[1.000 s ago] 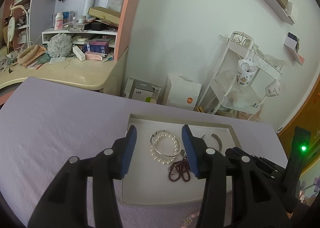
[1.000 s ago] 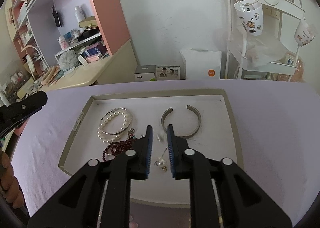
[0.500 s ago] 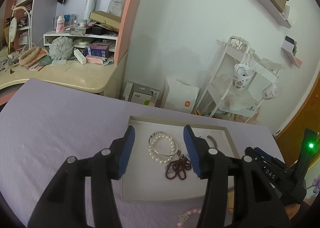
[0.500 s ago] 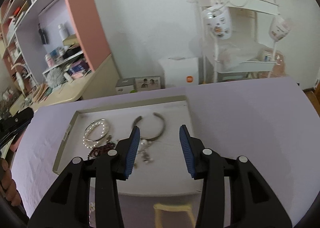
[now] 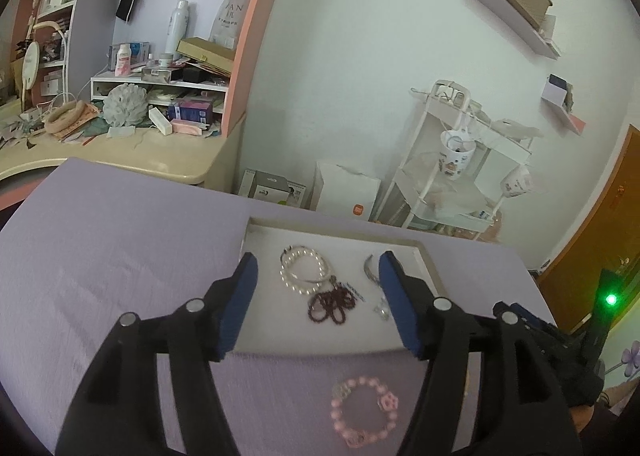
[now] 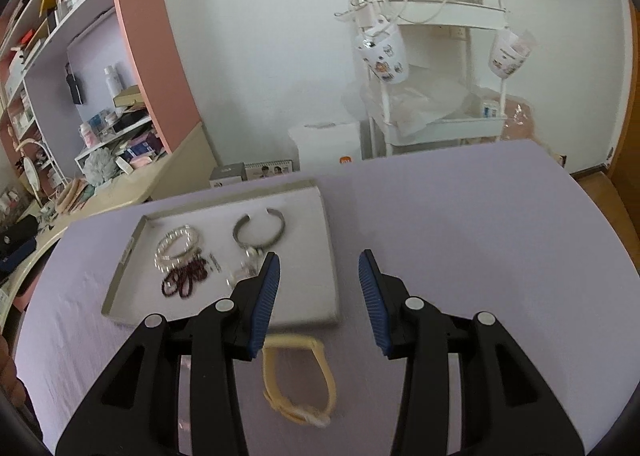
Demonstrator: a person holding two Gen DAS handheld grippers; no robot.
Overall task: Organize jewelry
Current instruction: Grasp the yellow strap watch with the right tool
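Observation:
A white tray (image 5: 264, 236) (image 6: 316, 296) lies on the purple cloth. It holds a pearl bracelet (image 5: 302, 270) (image 6: 176, 248), dark red beads (image 5: 332, 306) (image 6: 184, 280), a silver cuff (image 6: 260, 232) and small earrings (image 6: 250, 256). A pink bead bracelet (image 5: 364, 412) lies on the cloth in front of the tray, between the left fingers. A yellow bracelet (image 6: 298, 380) lies in front of the tray, under my right gripper. My left gripper (image 5: 314, 296) is open and empty above the tray's near edge. My right gripper (image 6: 318, 288) is open and empty.
A cluttered beige desk (image 5: 120, 159) with shelves stands at the back left. A white wire rack (image 6: 436, 87) with hanging mugs stands behind the table. Boxes (image 5: 276, 187) lean against the wall. The cloth's right part (image 6: 480, 223) is bare.
My right gripper opened, let go of the earrings in the tray and drew back and up. My left gripper also pulled back, so the pink bracelet came into view.

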